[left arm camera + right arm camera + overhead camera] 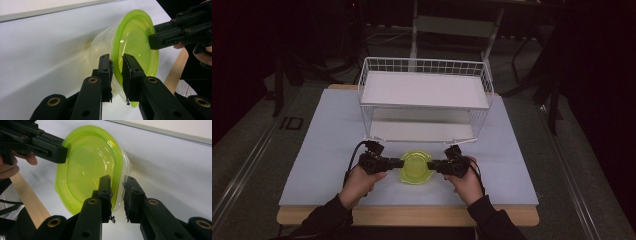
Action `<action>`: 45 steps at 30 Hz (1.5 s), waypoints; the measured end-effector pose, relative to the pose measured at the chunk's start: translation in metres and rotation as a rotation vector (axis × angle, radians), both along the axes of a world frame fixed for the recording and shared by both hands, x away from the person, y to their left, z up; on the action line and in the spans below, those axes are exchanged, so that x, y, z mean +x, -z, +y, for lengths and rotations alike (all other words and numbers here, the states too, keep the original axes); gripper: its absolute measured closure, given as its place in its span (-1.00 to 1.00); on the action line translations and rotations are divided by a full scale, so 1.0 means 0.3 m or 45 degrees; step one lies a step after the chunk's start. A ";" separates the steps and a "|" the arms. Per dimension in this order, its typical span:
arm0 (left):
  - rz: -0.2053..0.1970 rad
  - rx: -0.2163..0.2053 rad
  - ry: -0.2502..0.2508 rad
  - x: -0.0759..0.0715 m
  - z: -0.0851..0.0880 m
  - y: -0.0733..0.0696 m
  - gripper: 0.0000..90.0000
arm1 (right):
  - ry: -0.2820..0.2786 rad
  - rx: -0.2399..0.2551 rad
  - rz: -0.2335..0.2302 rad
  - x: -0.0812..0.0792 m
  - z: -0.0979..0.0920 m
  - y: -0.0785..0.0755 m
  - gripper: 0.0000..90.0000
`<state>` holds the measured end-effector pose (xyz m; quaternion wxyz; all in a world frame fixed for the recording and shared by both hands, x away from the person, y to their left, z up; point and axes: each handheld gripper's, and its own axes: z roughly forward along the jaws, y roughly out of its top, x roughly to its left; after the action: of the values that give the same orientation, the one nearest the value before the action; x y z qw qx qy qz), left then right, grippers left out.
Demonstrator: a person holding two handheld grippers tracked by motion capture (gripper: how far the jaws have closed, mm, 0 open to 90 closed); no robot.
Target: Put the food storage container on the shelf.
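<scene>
A clear plastic tub with a lime-green lid (415, 167) lies at the front middle of the pale table board, and I cannot tell whether it rests on the board. My left gripper (402, 163) meets it from the left, my right gripper (429, 164) from the right. In the left gripper view the left gripper (117, 62) is shut on the green lid's rim (135, 42), one jaw above and one below. In the right gripper view the right gripper (117, 183) is shut on the opposite rim of the lid (85, 170). Each view shows the other gripper (152, 40) (63, 151) clamped across the tub.
A white wire rack (424, 100) with two shelves stands just behind the tub, its lower shelf opening toward me. The pale board (337, 130) lies on a wooden tabletop whose front edge (412, 216) runs below my hands. Dark floor surrounds the table.
</scene>
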<state>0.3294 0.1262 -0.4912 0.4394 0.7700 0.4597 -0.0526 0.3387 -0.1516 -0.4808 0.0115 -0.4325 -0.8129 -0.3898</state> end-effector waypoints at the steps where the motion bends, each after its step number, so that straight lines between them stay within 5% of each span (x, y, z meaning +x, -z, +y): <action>1: -0.001 -0.002 -0.004 -0.004 0.000 0.001 0.74 | 0.008 0.005 0.001 -0.002 0.001 0.000 0.73; 5: -0.001 0.023 0.019 -0.033 -0.007 0.006 0.62 | 0.025 -0.004 -0.017 -0.009 0.003 -0.002 0.76; 9: 0.025 -0.017 -0.019 -0.060 -0.003 0.018 0.57 | 0.023 -0.002 -0.018 -0.011 0.001 0.000 0.76; 27: 0.096 -0.046 -0.090 -0.078 -0.009 0.022 0.81 | 0.015 -0.052 -0.063 -0.029 -0.002 0.004 0.77; 36: 0.021 -0.081 -0.118 -0.077 0.000 -0.067 0.82 | 0.007 -0.034 -0.171 -0.054 0.003 -0.070 0.78; 45: -0.075 -0.114 -0.100 -0.071 -0.004 -0.215 0.84 | 0.038 0.039 -0.256 -0.057 -0.022 -0.198 0.77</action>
<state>0.3080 0.1250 -0.4267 0.4884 0.7321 0.4737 -0.0332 0.3216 -0.1583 -0.4213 -0.0694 -0.4029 -0.7974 -0.4438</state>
